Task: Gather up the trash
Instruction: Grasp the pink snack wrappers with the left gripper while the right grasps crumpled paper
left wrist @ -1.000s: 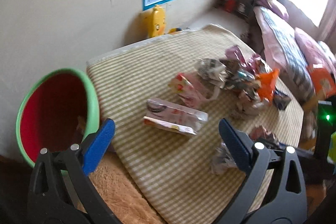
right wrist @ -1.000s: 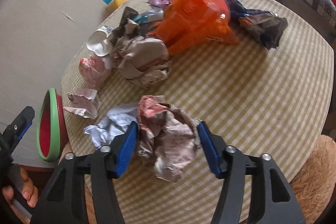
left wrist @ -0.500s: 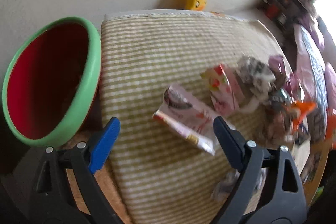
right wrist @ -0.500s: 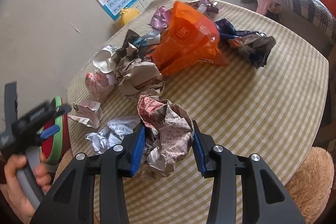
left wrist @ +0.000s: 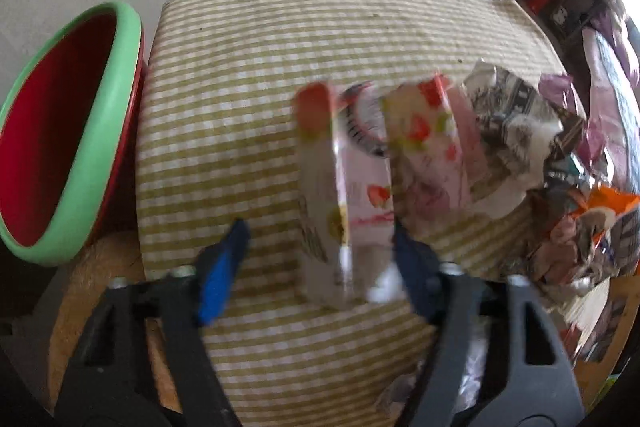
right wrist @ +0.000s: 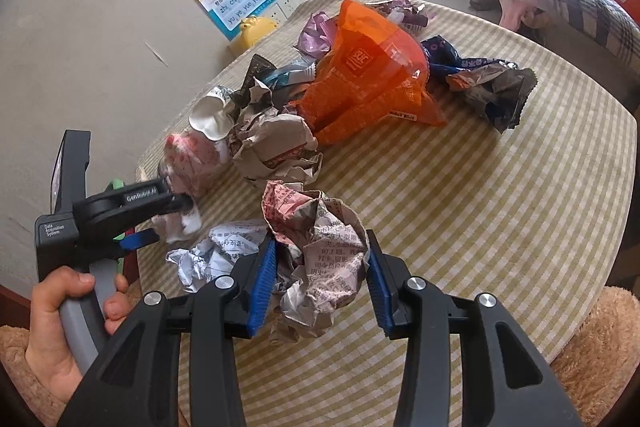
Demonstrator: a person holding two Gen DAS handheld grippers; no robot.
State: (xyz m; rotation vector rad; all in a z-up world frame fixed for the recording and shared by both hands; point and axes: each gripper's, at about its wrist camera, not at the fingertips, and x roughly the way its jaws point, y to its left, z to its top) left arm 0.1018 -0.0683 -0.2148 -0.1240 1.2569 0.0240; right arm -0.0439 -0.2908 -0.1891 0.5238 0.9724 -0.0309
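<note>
I am gripping one crumpled newspaper ball [right wrist: 320, 259] between the pads of my right gripper [right wrist: 320, 279], narrowed onto it. My left gripper [left wrist: 320, 259] is spread wide, closing in on one strawberry carton [left wrist: 344, 187] lying between its fingers, not yet clamped. The bin [left wrist: 68, 131] is sitting off to that tool's left, its visible inside looking bare, so I am judging the job barely begun. Ahead of my right tool one orange bag [right wrist: 372, 79] and several more wrappers are waiting on the striped table [right wrist: 520, 207]
</note>
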